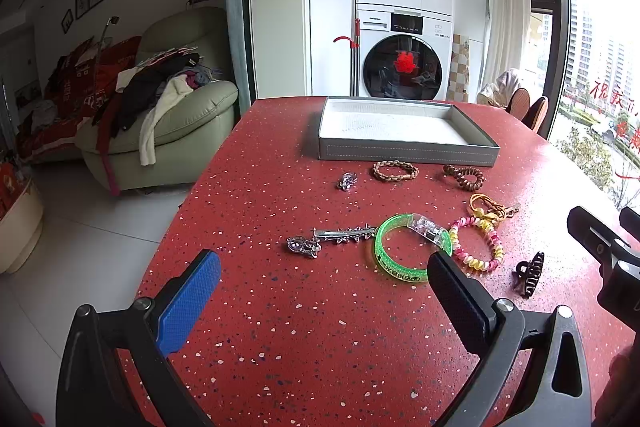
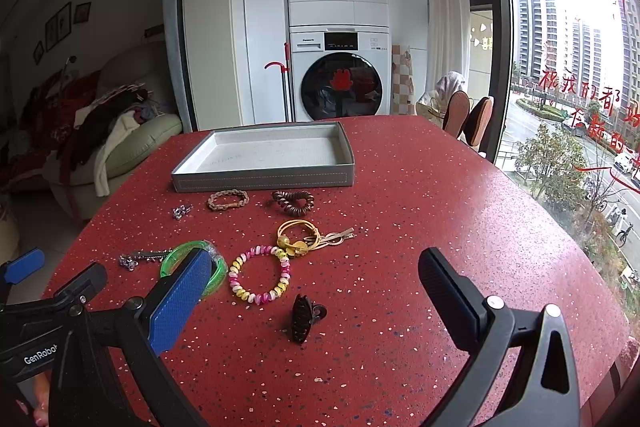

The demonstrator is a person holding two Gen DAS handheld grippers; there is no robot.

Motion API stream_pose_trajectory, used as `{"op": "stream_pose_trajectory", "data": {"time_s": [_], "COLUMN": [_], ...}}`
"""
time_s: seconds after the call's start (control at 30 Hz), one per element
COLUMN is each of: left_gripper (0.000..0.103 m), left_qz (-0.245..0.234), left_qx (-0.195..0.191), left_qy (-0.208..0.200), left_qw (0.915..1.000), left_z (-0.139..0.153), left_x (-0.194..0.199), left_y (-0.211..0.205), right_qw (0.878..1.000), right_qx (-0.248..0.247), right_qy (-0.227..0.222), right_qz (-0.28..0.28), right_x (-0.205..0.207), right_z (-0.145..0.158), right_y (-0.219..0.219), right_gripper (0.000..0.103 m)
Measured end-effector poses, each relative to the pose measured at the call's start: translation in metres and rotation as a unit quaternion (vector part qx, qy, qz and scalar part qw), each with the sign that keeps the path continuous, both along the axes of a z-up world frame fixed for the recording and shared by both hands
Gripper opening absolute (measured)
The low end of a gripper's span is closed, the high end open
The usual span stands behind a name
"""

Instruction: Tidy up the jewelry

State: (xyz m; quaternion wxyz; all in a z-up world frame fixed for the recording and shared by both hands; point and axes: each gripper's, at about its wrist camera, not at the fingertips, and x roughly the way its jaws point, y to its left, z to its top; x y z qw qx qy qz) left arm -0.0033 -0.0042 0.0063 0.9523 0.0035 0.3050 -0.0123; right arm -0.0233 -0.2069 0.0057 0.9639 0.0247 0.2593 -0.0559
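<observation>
A red speckled table fills the foreground of both views, with stacked washing machines behind it, a green armchair piled with clothes to the left and a window to the right; a shallow grey tray with a white interior rests at the far side of the table, nothing visible inside it. Just in front of the tray lie a small silver charm, a braided brown bracelet and a brown coil hair tie, each apart from the others; nearer, a gold hair tie touches a pink-and-yellow coil hair tie; a translucent green bangle lies beside that coil, with a silver spiked hair clip and a silver pendant to its left; a dark claw clip lies alone nearest the cameras. The left gripper hangs above the table with its jaws spread wide and nothing between them, its black finger overlapping the green bangle in view; the right gripper is likewise wide open and holds nothing, the claw clip lying on the table between its fingers in the right wrist view.
</observation>
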Motion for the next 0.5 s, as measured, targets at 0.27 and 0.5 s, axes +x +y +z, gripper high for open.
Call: {"op": "stream_pose_trajectory", "data": {"time_s": [0.27, 0.5], "left_gripper": [0.103, 0.103], "left_qz": [0.0, 0.0], "left_qx": [0.0, 0.0], "left_qy": [-0.001, 0.0], "left_qw": [1.0, 1.0], "left_z": [-0.0014, -0.0013], "left_x": [-0.0006, -0.0006], "left_y": [-0.0005, -0.0006], "right_qw": [1.0, 1.0], "right_qx": [0.0, 0.001], "right_qy": [0.0, 0.0], "right_qz": [0.0, 0.0], "right_x": [0.0, -0.0005], "right_z": [0.0001, -0.0002], "right_y": [-0.0001, 0.0], "right_gripper": [0.103, 0.103]}}
